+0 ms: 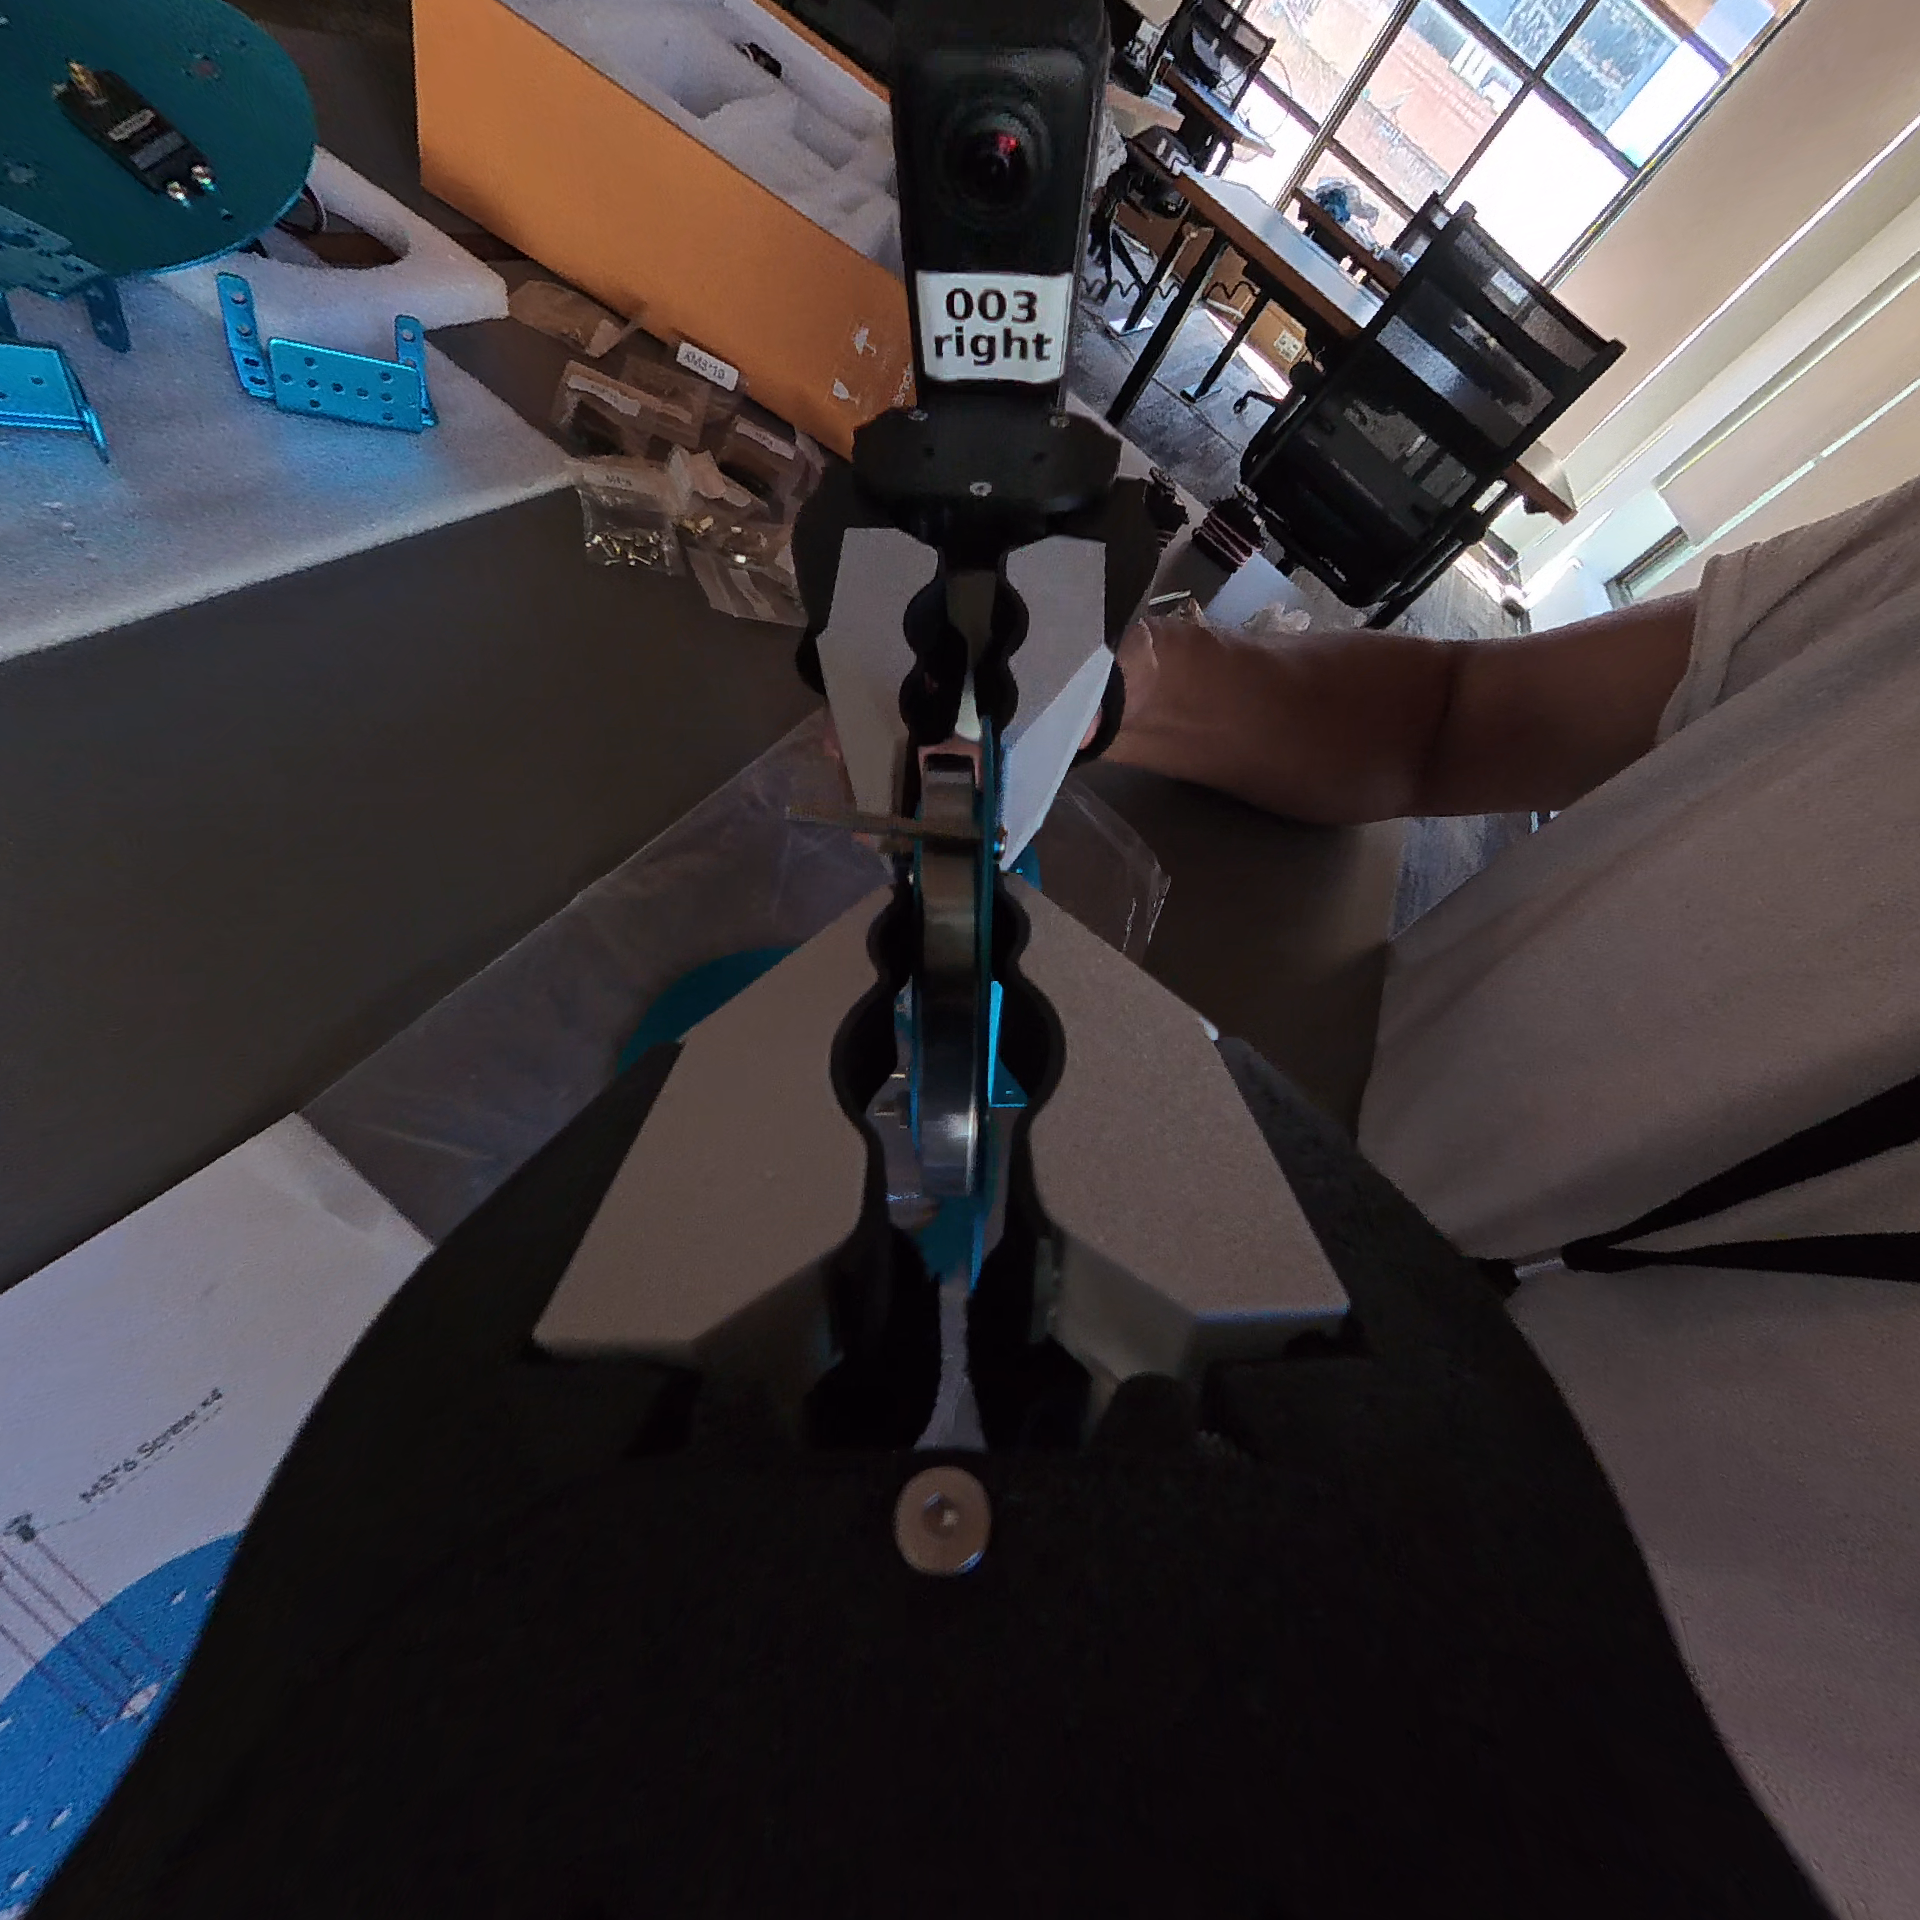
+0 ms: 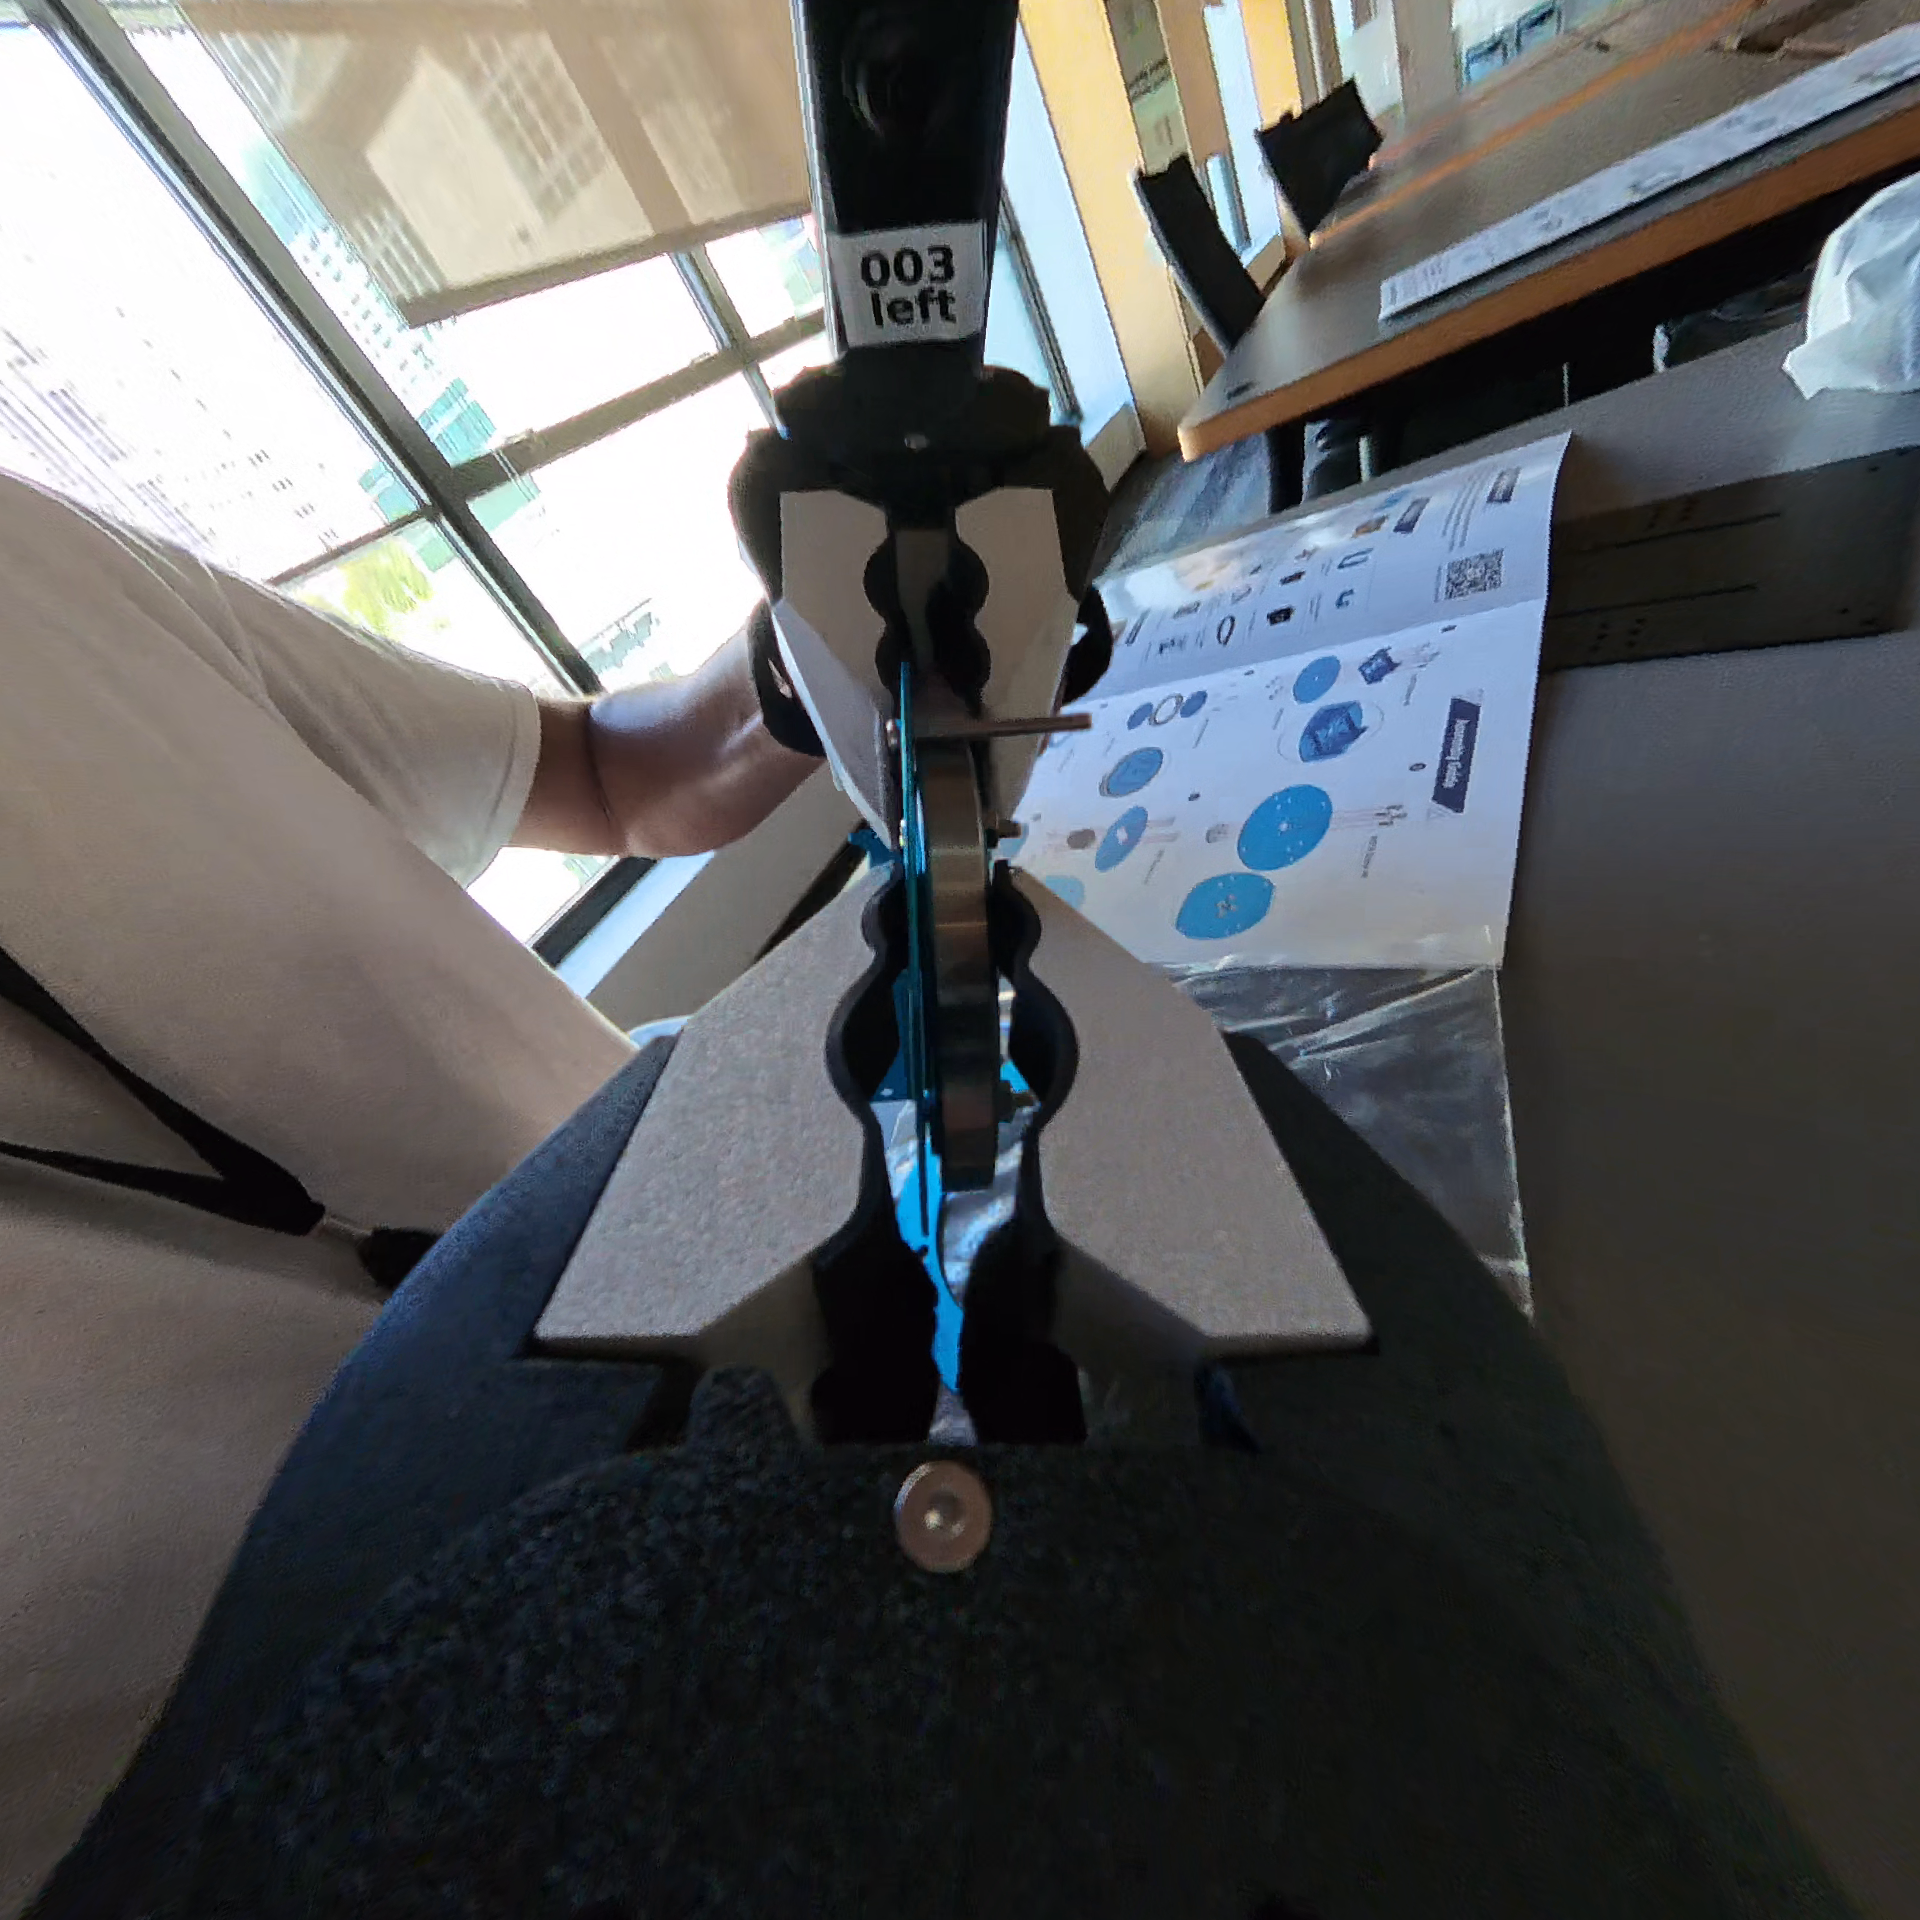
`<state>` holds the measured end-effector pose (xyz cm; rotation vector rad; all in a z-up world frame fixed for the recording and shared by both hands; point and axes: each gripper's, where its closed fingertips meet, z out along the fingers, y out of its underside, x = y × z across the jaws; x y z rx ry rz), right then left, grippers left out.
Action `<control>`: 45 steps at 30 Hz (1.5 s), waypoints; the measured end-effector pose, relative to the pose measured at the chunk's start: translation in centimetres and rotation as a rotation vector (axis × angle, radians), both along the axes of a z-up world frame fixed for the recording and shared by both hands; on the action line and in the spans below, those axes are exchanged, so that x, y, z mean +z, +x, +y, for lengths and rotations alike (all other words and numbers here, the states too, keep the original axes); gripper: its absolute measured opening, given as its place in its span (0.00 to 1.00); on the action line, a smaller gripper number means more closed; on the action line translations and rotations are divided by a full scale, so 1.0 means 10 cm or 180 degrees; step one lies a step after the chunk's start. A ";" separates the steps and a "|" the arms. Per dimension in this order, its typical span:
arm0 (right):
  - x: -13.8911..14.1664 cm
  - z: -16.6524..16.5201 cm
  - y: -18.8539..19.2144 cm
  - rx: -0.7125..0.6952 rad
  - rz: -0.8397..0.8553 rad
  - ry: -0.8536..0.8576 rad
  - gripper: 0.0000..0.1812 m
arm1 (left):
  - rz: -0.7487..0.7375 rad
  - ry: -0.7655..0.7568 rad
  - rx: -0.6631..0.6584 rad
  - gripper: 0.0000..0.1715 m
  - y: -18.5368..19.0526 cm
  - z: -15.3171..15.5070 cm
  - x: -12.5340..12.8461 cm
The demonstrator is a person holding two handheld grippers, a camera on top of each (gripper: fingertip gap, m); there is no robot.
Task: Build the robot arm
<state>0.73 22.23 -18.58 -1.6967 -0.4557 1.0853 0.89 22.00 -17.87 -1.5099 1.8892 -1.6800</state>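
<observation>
A blue round plate with a thick metal ring [image 1: 948, 997] fixed against it is held edge-on between both grippers above the table. My left gripper [image 1: 956, 914] is shut on its near edge. My right gripper [image 1: 961, 743] faces it from the far side and is shut on the opposite edge. A thin metal rod [image 1: 847, 826] sticks out sideways from the plate near the right gripper's tips. In the right wrist view my right gripper [image 2: 948, 904] clamps the same plate and ring [image 2: 958, 935], the left gripper [image 2: 935, 727] stands opposite, and the rod [image 2: 1034, 723] points right.
Blue brackets [image 1: 343, 379], a teal disc with a servo [image 1: 135, 135], an orange box [image 1: 623, 218] and bags of screws [image 1: 665, 509] lie on the table beyond. A printed sheet [image 2: 1299, 790] and a clear plastic bag [image 2: 1361, 1101] lie below. A person's arm [image 1: 1351, 717] is at the right. Less than 4 cm separates the two grippers' tips.
</observation>
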 end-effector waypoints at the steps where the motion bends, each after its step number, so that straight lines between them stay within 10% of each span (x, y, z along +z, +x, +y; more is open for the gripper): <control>1: 0.02 -0.03 0.00 0.0045 -0.0032 0.0031 0.07 | -0.0072 -0.0013 -0.0015 0.07 0.00 -0.02 0.02; 45: -0.08 -0.06 0.09 -0.0003 -0.0408 -0.0109 0.07 | -0.0600 0.1215 0.0202 0.01 -0.06 -0.03 -0.02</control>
